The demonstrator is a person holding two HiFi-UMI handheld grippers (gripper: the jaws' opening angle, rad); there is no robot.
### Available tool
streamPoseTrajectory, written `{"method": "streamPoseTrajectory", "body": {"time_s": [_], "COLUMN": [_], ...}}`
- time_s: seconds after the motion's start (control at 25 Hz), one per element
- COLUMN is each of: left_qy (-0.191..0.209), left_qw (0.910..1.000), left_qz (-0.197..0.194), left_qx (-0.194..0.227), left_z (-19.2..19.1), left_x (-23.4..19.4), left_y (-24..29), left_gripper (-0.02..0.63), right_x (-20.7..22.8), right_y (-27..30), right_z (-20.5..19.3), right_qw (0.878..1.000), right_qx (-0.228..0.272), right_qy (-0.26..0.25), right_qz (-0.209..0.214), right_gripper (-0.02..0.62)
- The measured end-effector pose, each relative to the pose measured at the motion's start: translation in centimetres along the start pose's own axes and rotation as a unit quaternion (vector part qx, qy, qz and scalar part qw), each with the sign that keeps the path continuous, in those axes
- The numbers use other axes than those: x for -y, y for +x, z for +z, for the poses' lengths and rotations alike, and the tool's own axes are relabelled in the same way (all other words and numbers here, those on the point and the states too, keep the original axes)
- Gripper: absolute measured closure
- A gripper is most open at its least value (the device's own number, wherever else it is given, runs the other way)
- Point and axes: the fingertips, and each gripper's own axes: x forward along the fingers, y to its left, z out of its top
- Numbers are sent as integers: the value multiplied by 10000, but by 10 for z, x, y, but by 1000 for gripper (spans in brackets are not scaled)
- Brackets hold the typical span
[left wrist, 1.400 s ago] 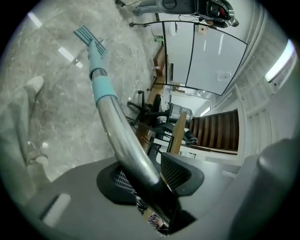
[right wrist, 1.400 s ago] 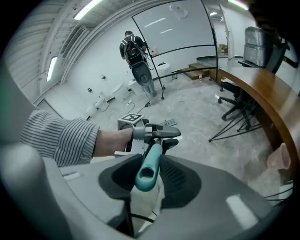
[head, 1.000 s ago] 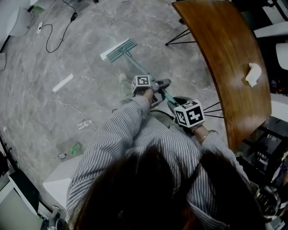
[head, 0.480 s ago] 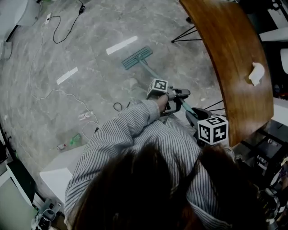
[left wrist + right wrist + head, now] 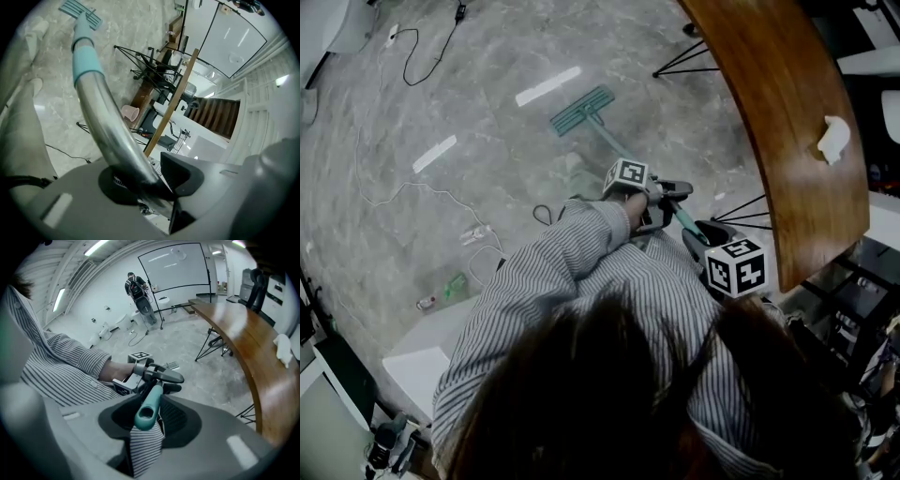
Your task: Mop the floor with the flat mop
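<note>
1. Found the flat mop (image 5: 582,111) in use, its head lying flat on the grey floor (image 5: 487,56), out ahead of both grippers, beside the nearer of the white strips (image 5: 548,86) and short of the curved wooden table (image 5: 769,112).
2. Found the left gripper (image 5: 154,185) clamped tight on the bare metal part of the handle (image 5: 93,108), the lower of the two holds.
3. Found the right gripper (image 5: 149,420) closed on the teal top end of the handle. Saw striped cloth (image 5: 145,448) just under that end, between the jaws; could not tell whether pinched or only lying there.
4. Judged the task as under way, mid-stroke. Saw no wet track and no dirt line, so could not establish how much floor was already done. Assumed that the open floor to the left and the strip along the table legs might remain.
5. Counted as follows:
   - one mop, with one head and one handle;
   - two grippers, both on the handle;
   - two white strips on the floor;
   - one table, with one crumpled white cloth (image 5: 834,139) on it;
   - one distant person (image 5: 136,284) in the right gripper view.
</note>
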Motion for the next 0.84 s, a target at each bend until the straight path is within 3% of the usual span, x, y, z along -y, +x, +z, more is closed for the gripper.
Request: {"method": "streamPoseTrajectory", "body": {"time_s": [0.2,0.48,0.64,0.84], "left_qy": [-115,-286,-499,-395], "left_qw": [9996,9974,9949,9952], "left_qz": [-12,-102,-374,-335], "left_qx": [243,652,789,828], "left_z": [8,13,9,13], "left_x": [-6,-11,2,-5], "left_y": [-14,-42,-50,-48], "left_gripper": [410,413,433,430], "right_x": [-2,-1,-4,1], "right_y": [0,2,3,5], "right_z": [2,1,3,1], "right_qw": [10000,9999,9999,9998], "right_qx": [10,34,93,145], "right_qy": [-71,-33,-20,33], "right_qz": [48,92,90,97], "right_gripper": [466,465,465,466]}}
